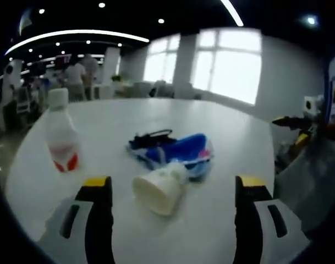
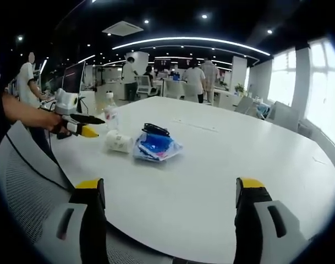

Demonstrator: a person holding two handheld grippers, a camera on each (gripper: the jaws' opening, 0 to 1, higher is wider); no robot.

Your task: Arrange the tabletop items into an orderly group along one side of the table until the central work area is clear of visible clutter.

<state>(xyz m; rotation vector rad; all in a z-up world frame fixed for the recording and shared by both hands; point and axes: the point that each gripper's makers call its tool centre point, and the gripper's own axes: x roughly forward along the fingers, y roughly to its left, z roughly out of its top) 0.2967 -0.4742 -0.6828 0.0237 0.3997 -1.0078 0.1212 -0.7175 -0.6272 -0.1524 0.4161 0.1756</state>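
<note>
While both jaws stand wide and empty: approach step, nothing gripped.
Left gripper [image 1: 173, 190] faces tipped cup [image 1: 159, 188]; next, close on it, then bottle [image 1: 61, 132], pouch [image 1: 178, 151] on tabletop [image 1: 222, 126].

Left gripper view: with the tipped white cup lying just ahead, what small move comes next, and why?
Probably ease the left gripper forward over the white cup. Its fingers are open, the cup lies on its side between them, touching the blue plastic bag, with the bottle standing apart.

Left view close, right view farther — both face the cup [image 1: 160, 190] [image 2: 118, 142].
</note>
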